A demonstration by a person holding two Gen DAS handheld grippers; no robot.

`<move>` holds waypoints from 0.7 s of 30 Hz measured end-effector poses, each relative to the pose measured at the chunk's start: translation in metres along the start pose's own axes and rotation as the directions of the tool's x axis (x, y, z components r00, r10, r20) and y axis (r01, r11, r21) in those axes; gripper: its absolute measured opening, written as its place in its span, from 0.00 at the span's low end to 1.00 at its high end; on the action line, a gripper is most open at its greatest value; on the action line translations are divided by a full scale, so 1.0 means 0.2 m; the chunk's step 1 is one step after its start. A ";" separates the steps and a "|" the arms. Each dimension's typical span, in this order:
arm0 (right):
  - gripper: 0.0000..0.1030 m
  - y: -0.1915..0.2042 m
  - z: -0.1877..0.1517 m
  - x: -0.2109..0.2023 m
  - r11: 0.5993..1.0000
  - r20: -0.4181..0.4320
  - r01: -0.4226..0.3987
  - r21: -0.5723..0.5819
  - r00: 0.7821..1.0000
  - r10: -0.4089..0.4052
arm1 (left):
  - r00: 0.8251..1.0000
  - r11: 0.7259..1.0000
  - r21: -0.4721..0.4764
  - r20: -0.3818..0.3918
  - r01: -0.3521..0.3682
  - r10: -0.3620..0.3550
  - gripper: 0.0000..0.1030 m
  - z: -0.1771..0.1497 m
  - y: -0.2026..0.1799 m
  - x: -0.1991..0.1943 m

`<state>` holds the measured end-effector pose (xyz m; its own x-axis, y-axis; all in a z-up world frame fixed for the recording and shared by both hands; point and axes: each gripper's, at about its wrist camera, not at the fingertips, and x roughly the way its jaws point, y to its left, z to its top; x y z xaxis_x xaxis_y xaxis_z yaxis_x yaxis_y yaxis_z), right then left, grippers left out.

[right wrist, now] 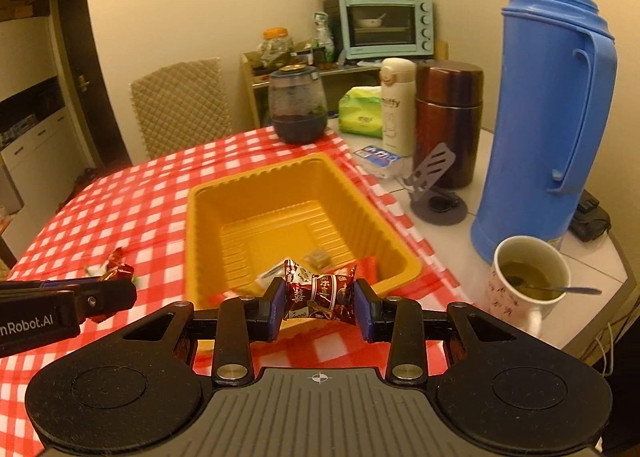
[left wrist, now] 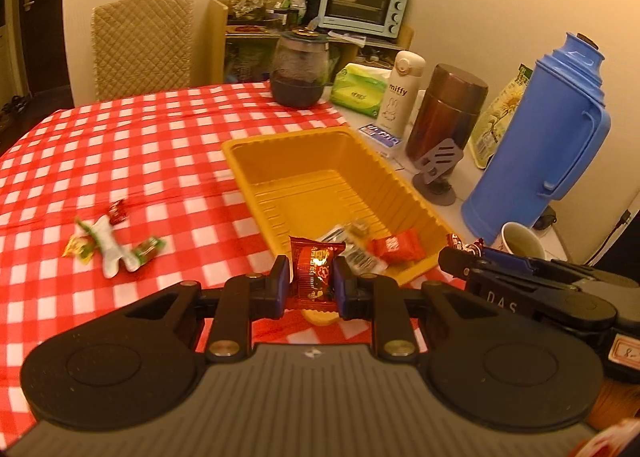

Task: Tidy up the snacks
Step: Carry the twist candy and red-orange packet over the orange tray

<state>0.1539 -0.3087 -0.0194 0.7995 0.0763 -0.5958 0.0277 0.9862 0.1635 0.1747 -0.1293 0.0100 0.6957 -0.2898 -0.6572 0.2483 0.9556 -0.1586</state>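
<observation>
Left wrist view: a red-wrapped snack (left wrist: 316,271) is pinched upright in the nearly closed left gripper (left wrist: 310,283), just near of the yellow tray's (left wrist: 256,177) near rim. The tray holds a few snacks, among them a red packet (left wrist: 396,247), while more loose candies (left wrist: 110,245) lie on the checked tablecloth (left wrist: 140,137) to the left. In the right wrist view the right gripper (right wrist: 320,307), partly closed, clamps a dark red wrapped candy (right wrist: 318,293) by its ends at the tray's near edge, with a mug (right wrist: 524,281) and blue thermos (right wrist: 552,105) to the right.

trays: 1 yellow tray (left wrist: 332,161) | loose snacks (left wrist: 112,245) left of tool: about 4 | snacks in tray (left wrist: 394,247): about 3 | mugs: 1 mug (right wrist: 524,281)
</observation>
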 end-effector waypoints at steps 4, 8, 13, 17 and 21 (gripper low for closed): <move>0.36 -0.06 0.05 0.05 1.000 0.006 0.011 0.009 1.000 -0.011 | 1.000 1.000 0.005 -0.010 0.011 -0.011 0.20 0.05 -0.02 0.09; 0.36 -0.09 0.09 0.12 1.000 0.006 0.011 0.011 1.000 -0.011 | 1.000 1.000 0.013 -0.016 0.012 -0.012 0.20 0.09 -0.04 0.17; 0.36 -0.11 0.13 0.20 1.000 -0.003 0.005 0.008 1.000 -0.005 | 0.999 1.000 0.024 -0.032 0.015 -0.014 0.20 0.12 -0.05 0.27; 0.36 -0.10 0.14 0.26 1.000 -0.013 0.001 0.007 1.000 -0.001 | 0.999 1.000 0.027 -0.043 0.013 -0.012 0.20 0.14 -0.05 0.35; 0.36 -0.11 0.15 0.32 1.000 -0.024 0.001 0.005 1.000 -0.001 | 0.999 0.999 0.039 -0.051 0.017 -0.015 0.20 0.16 -0.05 0.42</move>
<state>0.2223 -0.3290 -0.0372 0.7851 0.0787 -0.6143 0.0315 0.9856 0.1664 0.2516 -0.1643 -0.0204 0.6566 -0.3014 -0.6914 0.2863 0.9477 -0.1413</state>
